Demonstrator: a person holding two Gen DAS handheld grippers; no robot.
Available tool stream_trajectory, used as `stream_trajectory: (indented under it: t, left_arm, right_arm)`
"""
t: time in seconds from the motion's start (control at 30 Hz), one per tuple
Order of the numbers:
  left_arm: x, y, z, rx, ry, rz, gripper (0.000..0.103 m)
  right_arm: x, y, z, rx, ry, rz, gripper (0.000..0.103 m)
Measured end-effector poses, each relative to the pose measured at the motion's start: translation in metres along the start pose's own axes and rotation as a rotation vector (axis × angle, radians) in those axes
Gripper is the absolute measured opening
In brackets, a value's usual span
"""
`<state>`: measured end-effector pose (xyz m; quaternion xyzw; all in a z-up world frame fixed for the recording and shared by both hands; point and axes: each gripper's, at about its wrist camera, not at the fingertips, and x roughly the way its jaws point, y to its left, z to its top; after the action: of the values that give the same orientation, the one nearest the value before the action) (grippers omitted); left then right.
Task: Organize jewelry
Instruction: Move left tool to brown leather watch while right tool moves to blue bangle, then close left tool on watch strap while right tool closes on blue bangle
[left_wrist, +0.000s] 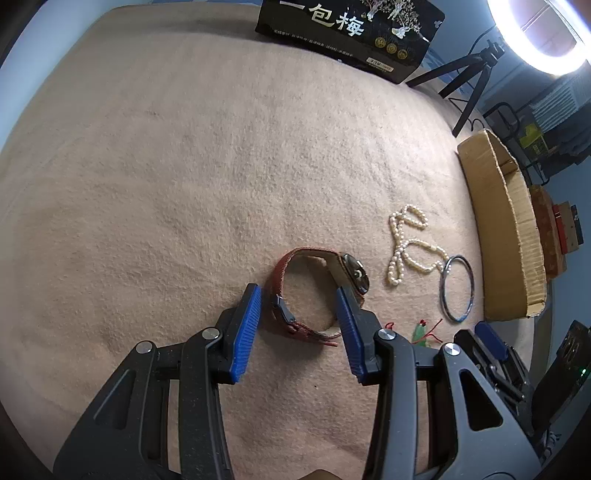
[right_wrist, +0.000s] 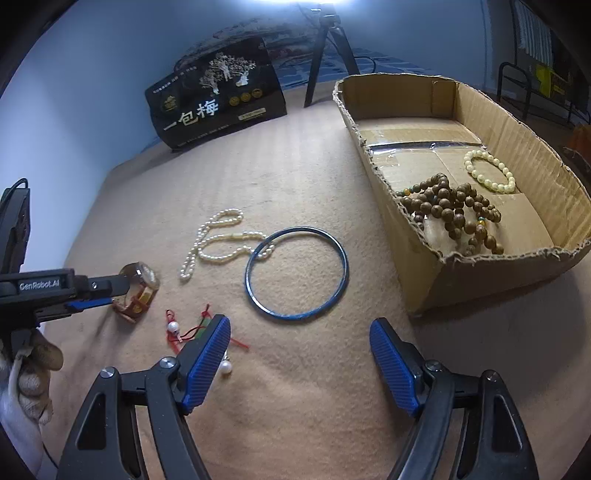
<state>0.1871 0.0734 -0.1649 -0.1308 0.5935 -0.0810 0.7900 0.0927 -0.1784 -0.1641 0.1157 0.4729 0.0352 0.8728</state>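
The left tool (left_wrist: 299, 325) is straddling the watch (left_wrist: 321, 291), jaws apart, not yet gripping; beside the watch, the right tool (right_wrist: 299, 363) is hovering spread, empty; next, clamp the watch

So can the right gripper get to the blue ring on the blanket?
Probably yes. The right gripper is open, with the blue bangle lying just ahead on bare blanket. Only the pearl necklace overlaps its far edge.
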Motion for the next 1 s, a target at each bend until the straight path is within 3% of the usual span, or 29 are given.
stream_trajectory:
  t: [0.13, 0.43, 0.87, 1.0]
  left_arm:
    - [0.004, 0.002, 0.0, 0.003, 0.003, 0.015, 0.036]
    - [0.005, 0.004, -0.001, 0.015, 0.001, 0.038, 0.016]
    - [0.007, 0.001, -0.001, 0.035, -0.008, 0.065, 0.01]
    - [0.008, 0.0, 0.0, 0.039, -0.013, 0.069, 0.009]
  right_arm:
    - [0.005, 0.0, 0.004, 0.004, -0.001, -0.01, 0.084]
    - [0.012, 0.011, 0.01, -0.038, -0.01, -0.081, 0.085]
    - [0.03, 0.022, 0.02, -0.087, 0.006, -0.177, 0.085]
    - [0.032, 0.026, 0.022, -0.119, 0.012, -0.176, 0.073]
